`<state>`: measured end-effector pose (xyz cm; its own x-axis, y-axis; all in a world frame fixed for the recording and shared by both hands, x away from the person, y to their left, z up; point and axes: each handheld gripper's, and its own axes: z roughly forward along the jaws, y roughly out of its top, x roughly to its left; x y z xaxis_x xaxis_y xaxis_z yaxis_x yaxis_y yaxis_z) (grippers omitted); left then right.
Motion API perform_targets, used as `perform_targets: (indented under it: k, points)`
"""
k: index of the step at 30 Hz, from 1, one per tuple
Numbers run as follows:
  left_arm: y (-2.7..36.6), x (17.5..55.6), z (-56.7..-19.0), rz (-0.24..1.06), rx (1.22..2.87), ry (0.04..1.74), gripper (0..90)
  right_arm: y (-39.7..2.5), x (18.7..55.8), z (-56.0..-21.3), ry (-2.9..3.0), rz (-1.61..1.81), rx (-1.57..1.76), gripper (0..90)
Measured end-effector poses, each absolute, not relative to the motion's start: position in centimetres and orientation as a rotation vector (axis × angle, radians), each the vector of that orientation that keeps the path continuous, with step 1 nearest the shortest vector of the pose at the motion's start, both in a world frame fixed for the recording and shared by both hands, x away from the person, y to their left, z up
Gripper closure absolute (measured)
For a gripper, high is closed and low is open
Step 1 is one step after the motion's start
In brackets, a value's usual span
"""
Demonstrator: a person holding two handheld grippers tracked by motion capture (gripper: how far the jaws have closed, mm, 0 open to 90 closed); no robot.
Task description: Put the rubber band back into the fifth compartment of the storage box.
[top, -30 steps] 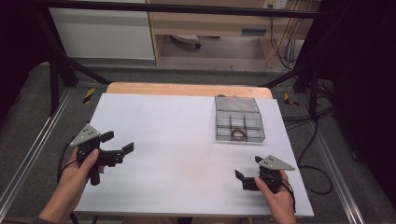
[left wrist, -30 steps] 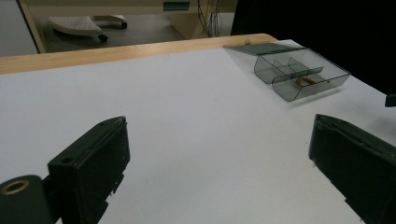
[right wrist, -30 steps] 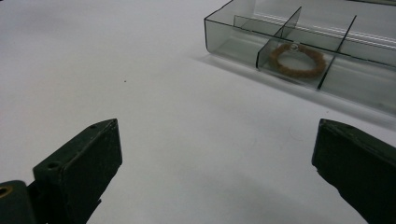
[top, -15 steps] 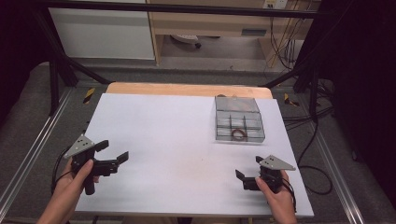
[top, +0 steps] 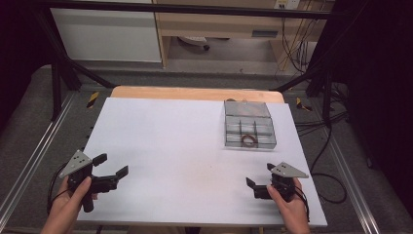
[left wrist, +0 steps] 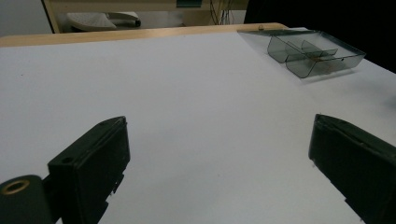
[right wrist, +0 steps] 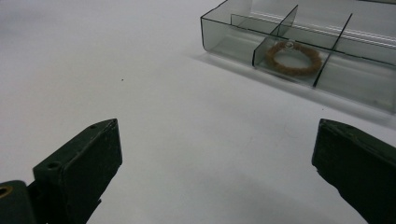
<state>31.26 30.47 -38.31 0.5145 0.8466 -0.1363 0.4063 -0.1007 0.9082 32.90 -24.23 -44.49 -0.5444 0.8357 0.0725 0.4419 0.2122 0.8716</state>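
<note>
White table [top: 185, 146] seen from above, with a person's two hands entering at its near edge. The left hand [top: 73, 204] holds the left gripper [top: 111, 165] at the near left corner; its two black jaws stand wide apart with nothing between them, pointing right across the bare surface. The right hand [top: 287, 207] holds the right gripper [top: 260, 175] at the near right corner, well apart from the left one; its jaws are likewise spread wide and empty, pointing left and away. Each gripper carries a grey three-cornered plate on top.

A clear compartment box [top: 249, 130] lies on the far right part of the table, beyond the right gripper and not touched by either tool. Thin walls divide it into several cells. A brown ring [top: 249, 141], resembling a band or bracelet with a small pale bead, lies flat in the middle cell of the near row. In the right gripper view the ring [right wrist: 293, 58] sits inside the box [right wrist: 224, 35], above and between the open jaws. In the left gripper view the box [left wrist: 315, 51] appears at the far right of the table.
</note>
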Motion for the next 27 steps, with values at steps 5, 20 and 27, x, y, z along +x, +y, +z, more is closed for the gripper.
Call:
perform_targets:
  k: [5,20,27]
  points:
    - [30.9,30.6,-38.8,0.541,1.719,1.072,5.6,-24.3,32.9,-44.5,2.081,1.276,1.184,2.1]
    - [31.3,28.8,-41.7,0.559,1.725,1.093,6.2,-24.9,32.8,-44.6,2.077,1.277,1.197,2.1]
    - [30.5,28.2,-42.4,0.591,1.714,1.084,6.4,-25.1,32.7,-44.6,2.077,1.278,1.199,2.1]
